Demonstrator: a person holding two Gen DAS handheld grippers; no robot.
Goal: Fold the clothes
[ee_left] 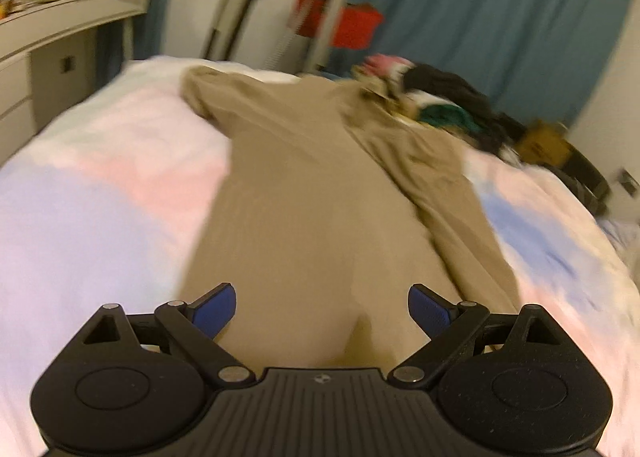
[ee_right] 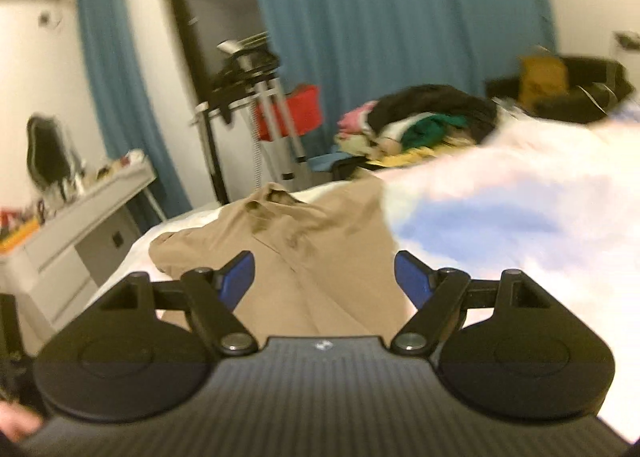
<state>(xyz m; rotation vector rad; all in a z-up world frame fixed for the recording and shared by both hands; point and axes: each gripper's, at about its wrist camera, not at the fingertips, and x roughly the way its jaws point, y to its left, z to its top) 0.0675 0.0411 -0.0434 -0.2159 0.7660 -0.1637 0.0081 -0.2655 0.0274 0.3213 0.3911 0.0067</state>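
On bed [ee_left: 100,217]: tan garment [ee_left: 304,193] spread flat, long axis running straight away from left gripper [ee_left: 322,311]; nearer than right gripper [ee_right: 324,277]. Both wide open, empty.

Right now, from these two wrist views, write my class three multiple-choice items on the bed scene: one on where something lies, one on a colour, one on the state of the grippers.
1. Where does the pile of mixed clothes lie?
A. at the far edge of the bed
B. on the dresser
C. between the gripper fingers

2. What colour is the garment spread on the bed?
A. red
B. tan
C. black

3. How do the two grippers stand?
A. both shut on cloth
B. one open, one shut
C. both open, holding nothing

Answers:
1 A: the pile of mixed clothes sits at the far edge of the bed.
2 B: the garment is tan.
3 C: the left gripper and the right gripper show pads wide apart, nothing between.
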